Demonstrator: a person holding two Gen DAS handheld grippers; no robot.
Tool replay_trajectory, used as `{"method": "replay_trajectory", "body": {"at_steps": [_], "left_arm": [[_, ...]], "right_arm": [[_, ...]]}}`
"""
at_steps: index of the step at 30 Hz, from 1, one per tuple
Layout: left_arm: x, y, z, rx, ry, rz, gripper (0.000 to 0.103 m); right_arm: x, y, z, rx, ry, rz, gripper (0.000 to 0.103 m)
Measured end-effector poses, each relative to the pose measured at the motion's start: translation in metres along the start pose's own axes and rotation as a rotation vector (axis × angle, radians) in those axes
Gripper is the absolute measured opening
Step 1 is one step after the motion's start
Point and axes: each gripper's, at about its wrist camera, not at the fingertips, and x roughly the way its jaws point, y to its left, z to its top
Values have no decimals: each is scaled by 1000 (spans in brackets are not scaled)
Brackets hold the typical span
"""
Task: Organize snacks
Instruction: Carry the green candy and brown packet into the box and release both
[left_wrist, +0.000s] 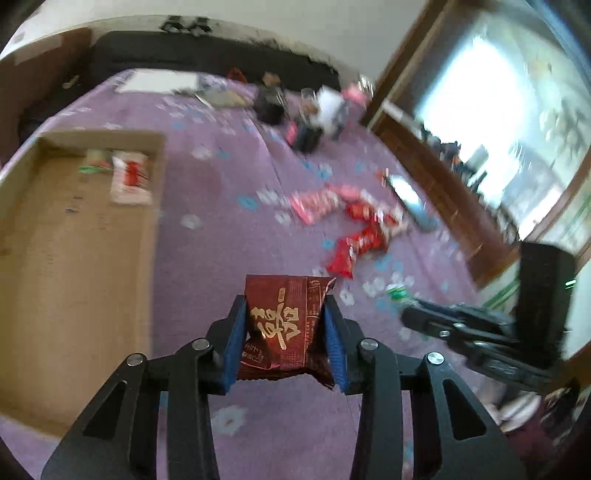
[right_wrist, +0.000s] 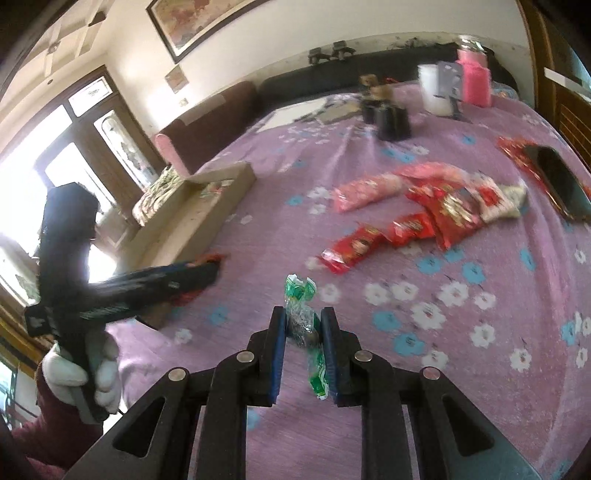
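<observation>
**A:** What have you got, from the left across?

**Me:** Far left on the bed lies the shallow brown cardboard box, with two small packets already tucked in its far corner. My left claw is clamped on a dark red foil snack packet with gold lettering, its blue pads pressing both side edges, and the packet is clear of the purple flowered bedspread. To the right, the loose pile of red and pink snack packets waits on the bedspread, well apart from the box. My right claw is nipped tight on a thin green-and-clear wrapped snack, which stands nearly upright between the pads.

**A:** So how do you land the red one well?

**Me:** I reckon I should carry it over the box's near wall, not through it, and bring it low beside the two packets before letting go, so it lies flat. The foil looks slippery and crumpled, so I'd keep the squeeze steady. The right claw should hang back; the two are close enough to collide.
</observation>
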Motion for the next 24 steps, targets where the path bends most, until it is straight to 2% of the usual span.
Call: {"method": "replay_trajectory", "body": {"at_steps": [4, 8, 12, 16, 24], "left_arm": [[-44, 42, 20, -76, -53, 25, 37], [-63, 89, 49, -118, -88, 161, 37], [-54, 131, 75, -174, -71, 198, 37], [-35, 160, 93, -195, -63, 254, 37], [8, 219, 111, -288, -5, 287, 37]], "right_arm": [[7, 29, 23, -32, -2, 49, 19], [25, 66, 55, -62, 12, 129, 19], [63, 103, 90, -62, 54, 199, 19], [116, 123, 120, 13, 120, 281, 19], [225, 143, 161, 155, 227, 312, 19]]}}
